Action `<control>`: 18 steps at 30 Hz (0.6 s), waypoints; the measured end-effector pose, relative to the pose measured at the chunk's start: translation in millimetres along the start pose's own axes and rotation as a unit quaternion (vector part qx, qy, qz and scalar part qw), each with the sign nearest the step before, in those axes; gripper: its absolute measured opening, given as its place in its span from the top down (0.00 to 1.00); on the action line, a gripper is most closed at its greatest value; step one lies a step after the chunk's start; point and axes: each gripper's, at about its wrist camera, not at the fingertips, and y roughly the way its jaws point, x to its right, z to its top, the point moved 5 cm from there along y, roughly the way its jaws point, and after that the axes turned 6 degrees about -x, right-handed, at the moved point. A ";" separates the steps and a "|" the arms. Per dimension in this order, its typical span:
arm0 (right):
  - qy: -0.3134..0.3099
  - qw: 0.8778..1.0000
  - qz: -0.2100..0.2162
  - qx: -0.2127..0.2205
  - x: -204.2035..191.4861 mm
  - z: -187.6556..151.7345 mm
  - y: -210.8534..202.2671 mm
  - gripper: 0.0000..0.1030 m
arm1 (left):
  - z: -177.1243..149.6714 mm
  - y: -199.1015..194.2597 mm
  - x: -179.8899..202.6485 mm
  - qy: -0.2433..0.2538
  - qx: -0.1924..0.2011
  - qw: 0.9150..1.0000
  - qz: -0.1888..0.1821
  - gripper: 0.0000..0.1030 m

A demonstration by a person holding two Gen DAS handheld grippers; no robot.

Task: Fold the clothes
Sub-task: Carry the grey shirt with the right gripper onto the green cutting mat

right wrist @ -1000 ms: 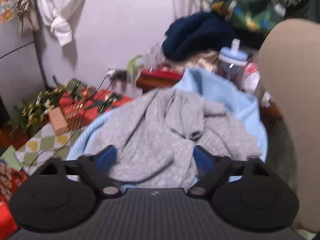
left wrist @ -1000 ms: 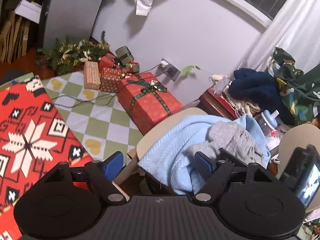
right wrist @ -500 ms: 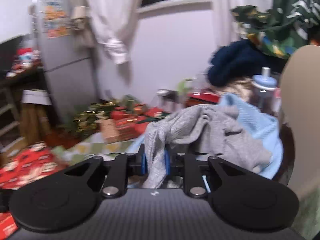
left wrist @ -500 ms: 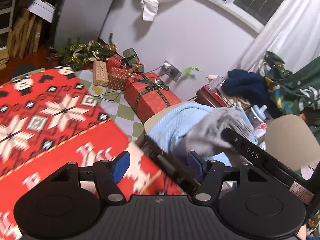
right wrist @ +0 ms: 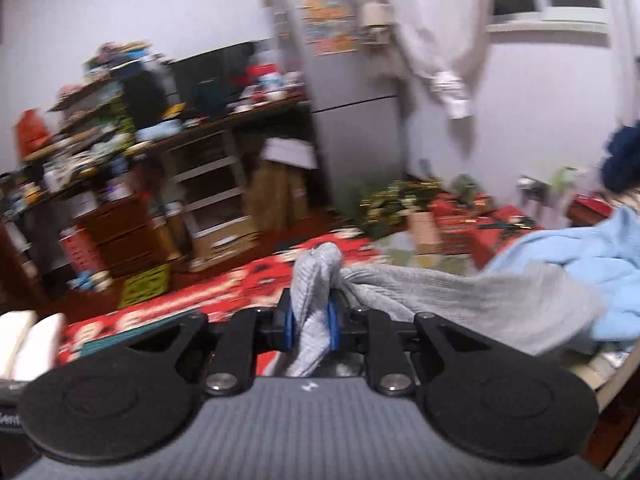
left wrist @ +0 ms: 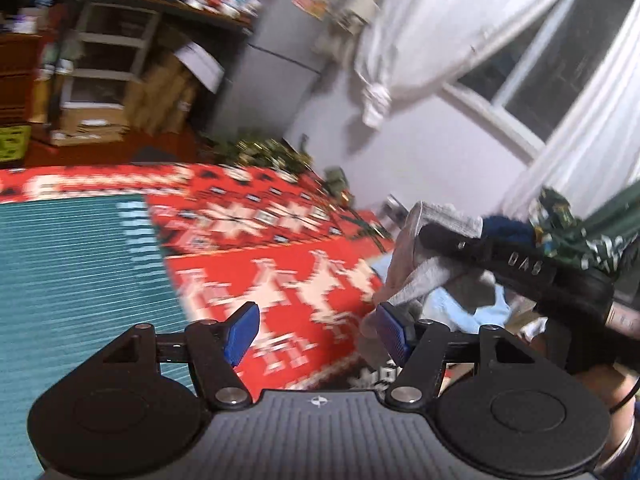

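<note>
Looking across the red patterned blanket (left wrist: 280, 240), I see the grey garment (right wrist: 460, 300) trailing from the light blue pile (right wrist: 580, 264) at three o'clock, long axis left-to-right. My right hand-held gripper (right wrist: 311, 326) is clamped on its bunched end. My left hand-held gripper (left wrist: 318, 332) gapes empty, cloth hanging at its two o'clock, nearest the slack.

Grey knit garment (right wrist: 460, 292): one end between the right gripper (right wrist: 310, 326) pads, remainder trailing right onto pale-blue knitted blanket (right wrist: 580, 256). Left gripper (left wrist: 316, 334): above red snowflake-patterned cloth (left wrist: 280, 220), teal ribbed mat (left wrist: 72, 256) to its left, right gripper to its right.
</note>
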 end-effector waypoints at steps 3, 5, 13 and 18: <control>-0.019 0.999 0.048 -0.009 -49.3 -1.1 -9.7 0.83 | -15.0 -42.1 -17.6 -0.018 0.036 0.999 0.019 0.38; -0.030 0.996 0.082 -0.016 -88.0 -2.4 -16.9 0.88 | -26.8 -65.8 -29.0 -0.027 0.057 0.998 0.029 0.36; -0.108 0.975 0.185 -0.063 -285.2 -49.0 -59.5 0.89 | -73.1 -100.9 -69.4 -0.075 0.084 0.992 0.056 0.36; -0.099 0.965 0.190 -0.149 -315.0 -97.7 -32.5 0.66 | -97.6 -87.5 -95.6 -0.102 0.053 0.990 0.084 0.36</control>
